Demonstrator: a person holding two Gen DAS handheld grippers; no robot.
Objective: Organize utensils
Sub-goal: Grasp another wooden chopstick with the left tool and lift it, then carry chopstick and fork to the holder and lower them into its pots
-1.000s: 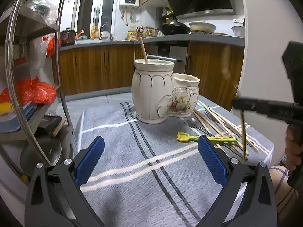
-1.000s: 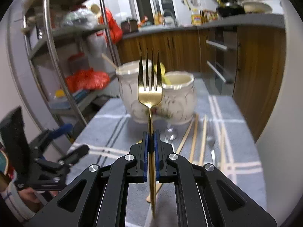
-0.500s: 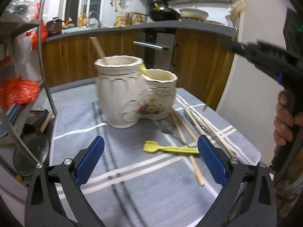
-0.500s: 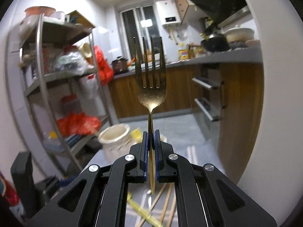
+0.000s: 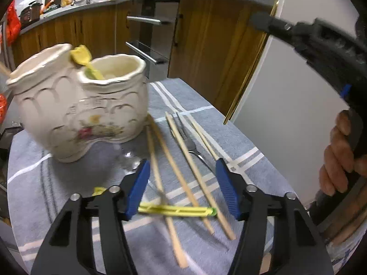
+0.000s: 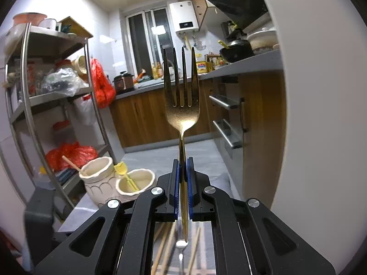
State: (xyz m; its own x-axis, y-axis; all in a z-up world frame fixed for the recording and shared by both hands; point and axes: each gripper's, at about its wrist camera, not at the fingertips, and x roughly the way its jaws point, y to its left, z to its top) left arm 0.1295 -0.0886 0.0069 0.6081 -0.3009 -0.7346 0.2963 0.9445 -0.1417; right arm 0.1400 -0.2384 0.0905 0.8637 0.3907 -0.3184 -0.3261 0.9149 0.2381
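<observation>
A cream two-cup ceramic holder point(image 5: 75, 105) stands on the grey striped cloth; a yellow plastic utensil point(image 5: 86, 63) leans in its smaller cup. Several wooden chopsticks point(image 5: 183, 167), a silver fork point(image 5: 190, 145) and a yellow plastic utensil point(image 5: 176, 210) lie on the cloth. My left gripper point(image 5: 181, 183) is open and empty, low over the chopsticks. My right gripper point(image 6: 182, 178) is shut on a gold fork point(image 6: 181, 105), tines up, held high to the right of the holder point(image 6: 114, 183); its handle point(image 5: 250, 68) shows in the left wrist view.
A metal shelf rack point(image 6: 45, 91) with bags and boxes stands left of the table. Wooden cabinets with drawer handles point(image 5: 146, 20) lie behind. The table's right edge point(image 5: 240, 128) drops off beside a white wall.
My left gripper has swung right and down over the chopsticks and narrowed its opening. My right gripper has lifted the gold fork higher, well above the holder.
</observation>
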